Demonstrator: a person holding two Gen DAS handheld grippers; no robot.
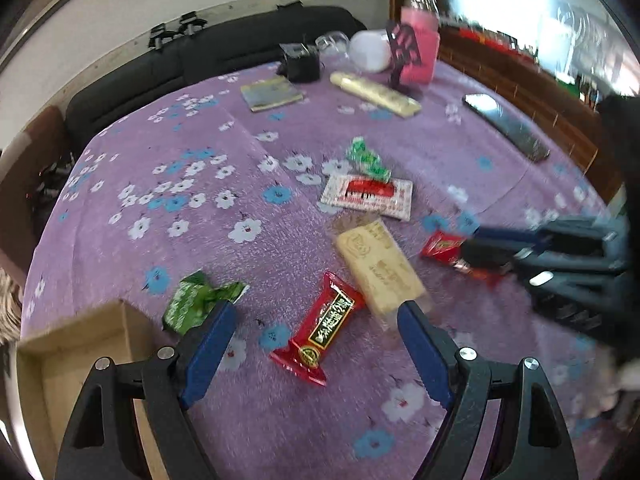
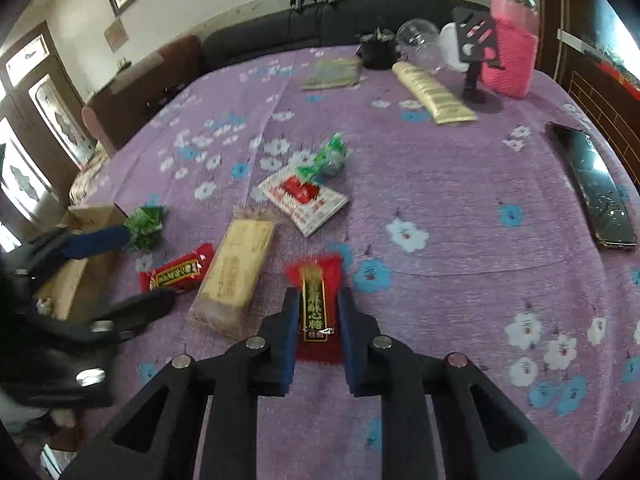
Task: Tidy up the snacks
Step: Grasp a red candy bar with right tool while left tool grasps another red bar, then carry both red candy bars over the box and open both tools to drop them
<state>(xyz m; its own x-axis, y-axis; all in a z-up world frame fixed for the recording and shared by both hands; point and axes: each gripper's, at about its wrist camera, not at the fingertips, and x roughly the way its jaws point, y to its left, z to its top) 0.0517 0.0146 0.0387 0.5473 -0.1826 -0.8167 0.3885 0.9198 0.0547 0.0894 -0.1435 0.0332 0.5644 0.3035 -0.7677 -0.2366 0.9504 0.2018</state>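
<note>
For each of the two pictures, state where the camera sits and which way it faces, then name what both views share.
Left wrist: sits on the left gripper, facing down over the purple cloth; its open blue fingers straddle a red candy.
Right wrist: sits on the right gripper, shut on a red sweet.
Shared: the beige bar, the cardboard box, and each other's gripper.

Both grippers same build: left gripper [image 1: 312,324] and right gripper [image 2: 319,308] have black textured plastic linkage arms with triangular cutouts, silver round pivot screws, blue pads [image 1: 210,354] on fingers
</note>
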